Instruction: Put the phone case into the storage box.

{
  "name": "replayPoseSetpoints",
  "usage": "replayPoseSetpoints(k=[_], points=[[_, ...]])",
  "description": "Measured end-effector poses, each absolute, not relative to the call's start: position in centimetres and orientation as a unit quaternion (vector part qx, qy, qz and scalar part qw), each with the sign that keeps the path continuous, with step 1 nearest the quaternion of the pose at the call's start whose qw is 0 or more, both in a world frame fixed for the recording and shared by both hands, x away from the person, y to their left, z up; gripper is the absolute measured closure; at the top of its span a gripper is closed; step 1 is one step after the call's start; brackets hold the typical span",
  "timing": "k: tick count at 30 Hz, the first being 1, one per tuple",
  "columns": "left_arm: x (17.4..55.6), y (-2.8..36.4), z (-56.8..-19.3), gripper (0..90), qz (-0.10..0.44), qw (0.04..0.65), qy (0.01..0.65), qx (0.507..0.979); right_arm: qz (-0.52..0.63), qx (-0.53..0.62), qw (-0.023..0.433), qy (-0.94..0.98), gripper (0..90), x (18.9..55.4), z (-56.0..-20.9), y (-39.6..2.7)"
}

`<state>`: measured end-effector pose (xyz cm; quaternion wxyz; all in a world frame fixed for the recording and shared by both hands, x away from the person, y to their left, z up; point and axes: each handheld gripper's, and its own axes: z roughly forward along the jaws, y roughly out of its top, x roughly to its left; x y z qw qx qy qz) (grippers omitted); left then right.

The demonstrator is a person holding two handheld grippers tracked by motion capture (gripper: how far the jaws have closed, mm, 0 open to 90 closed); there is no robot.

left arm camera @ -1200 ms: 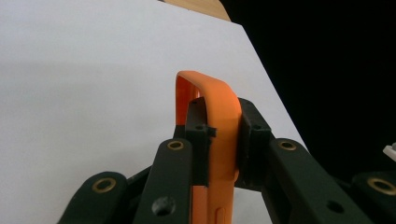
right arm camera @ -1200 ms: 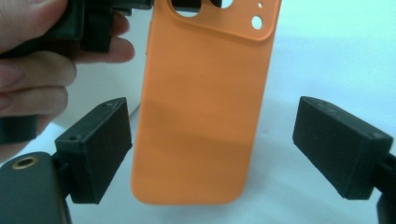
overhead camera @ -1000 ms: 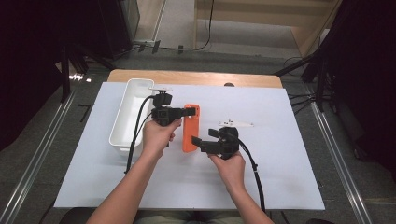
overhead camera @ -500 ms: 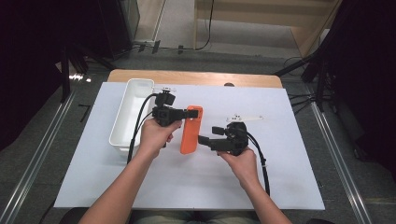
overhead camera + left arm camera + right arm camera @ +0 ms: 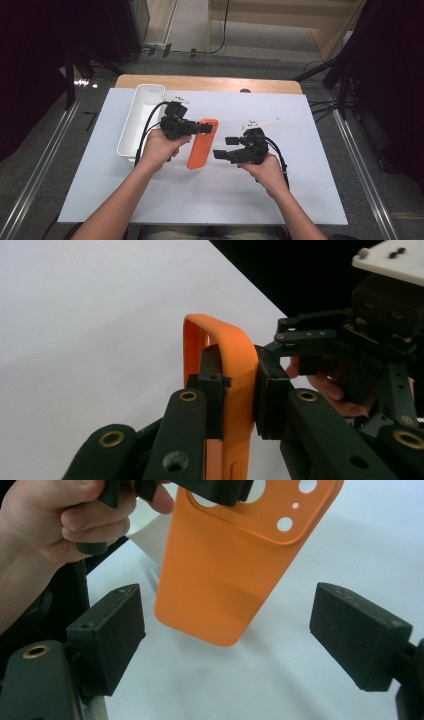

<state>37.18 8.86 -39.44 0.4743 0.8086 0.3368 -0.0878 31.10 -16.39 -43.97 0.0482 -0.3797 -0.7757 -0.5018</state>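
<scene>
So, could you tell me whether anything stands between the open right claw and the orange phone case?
Nothing visible does. The right claw is open, and bare white table sheet lies between it and the lower end of the orange phone case. The left claw is shut on the case's upper end, away from that path.

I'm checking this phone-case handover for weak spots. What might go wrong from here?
1. The left gripper pinches the orange phone case only by its top edge at the camera cutout, so the soft case could bend or slip out.
2. The right gripper is open with the case's lower end in front of its fingers, not between them; closing now would likely miss.
</scene>
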Motion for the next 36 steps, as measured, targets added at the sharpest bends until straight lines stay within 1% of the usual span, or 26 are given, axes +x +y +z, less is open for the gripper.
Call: replayPoseSetpoints(k=[11,23,36], points=[[36.3,9.0,-39.0,76.6,-0.102,0.484,0.282,0.822,-0.497,-0.348,0.059,-0.792,13.3,31.3,-43.4,-17.0],[35.2,9.0,-38.9,76.6,-0.107,0.480,0.241,0.836,-0.492,-0.312,0.046,-0.812,13.4,31.3,-42.1,-18.6],[34.2,8.9,-39.1,76.6,-0.123,0.476,0.184,0.851,-0.492,-0.280,0.049,-0.823,13.4,31.7,-41.8,-19.2]])
